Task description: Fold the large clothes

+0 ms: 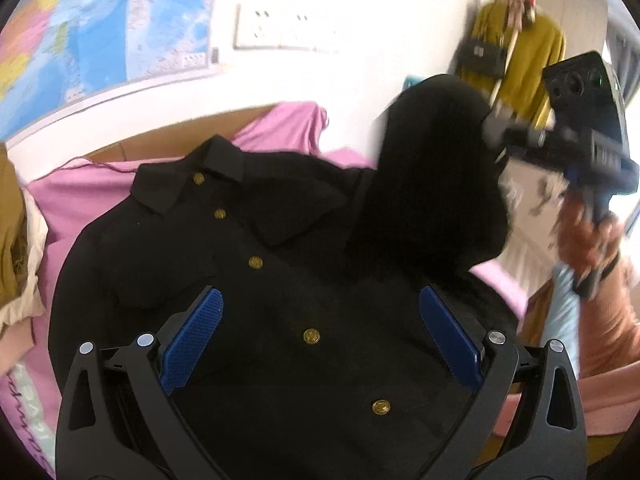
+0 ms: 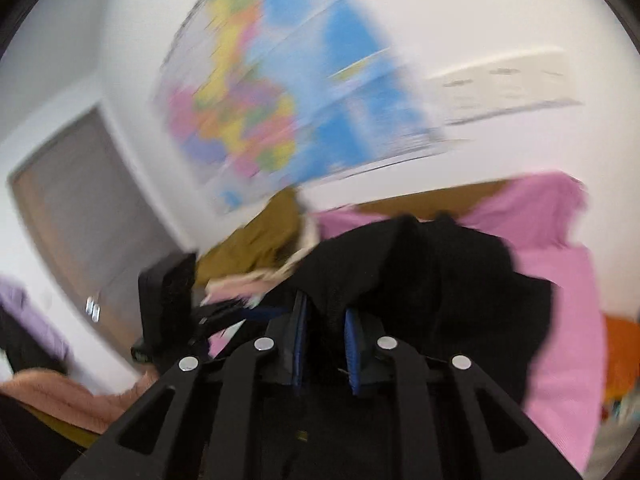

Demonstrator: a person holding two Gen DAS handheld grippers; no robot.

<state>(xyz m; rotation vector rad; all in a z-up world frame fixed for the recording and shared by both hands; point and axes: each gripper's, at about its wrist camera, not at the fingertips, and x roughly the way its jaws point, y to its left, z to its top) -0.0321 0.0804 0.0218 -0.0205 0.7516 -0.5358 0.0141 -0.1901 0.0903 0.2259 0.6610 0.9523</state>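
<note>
Left gripper (image 1: 320,344): jaws spread wide, blue pads (image 1: 192,340) clear of any cloth, poised above the front of the coat.

Right gripper (image 2: 325,344): jaws drawn close and clenched on a fold of black cloth, which ran up between the blue pads (image 2: 299,344) and spilled over beyond them. In the left wrist view the same gripper (image 1: 494,132) stood raised at the right, blurred, with the lifted sleeve (image 1: 432,184) hanging from it in a dark drape; the hand (image 1: 588,236) gripped its handle below.

Black coat (image 1: 248,264): spread face up on the pink sheet (image 1: 68,208), collar (image 1: 192,172) toward the wall, a row of gold buttons (image 1: 311,336) running down the front. One sleeve lifted off the bed at the right; the rest lay flat.

Mustard-brown garment (image 1: 10,240): bunched at the left edge of the bed, beside the coat.

Wall map (image 1: 100,28): coloured, mounted above the bed.

Yellow garment (image 1: 520,56): hung at the far right.
</note>
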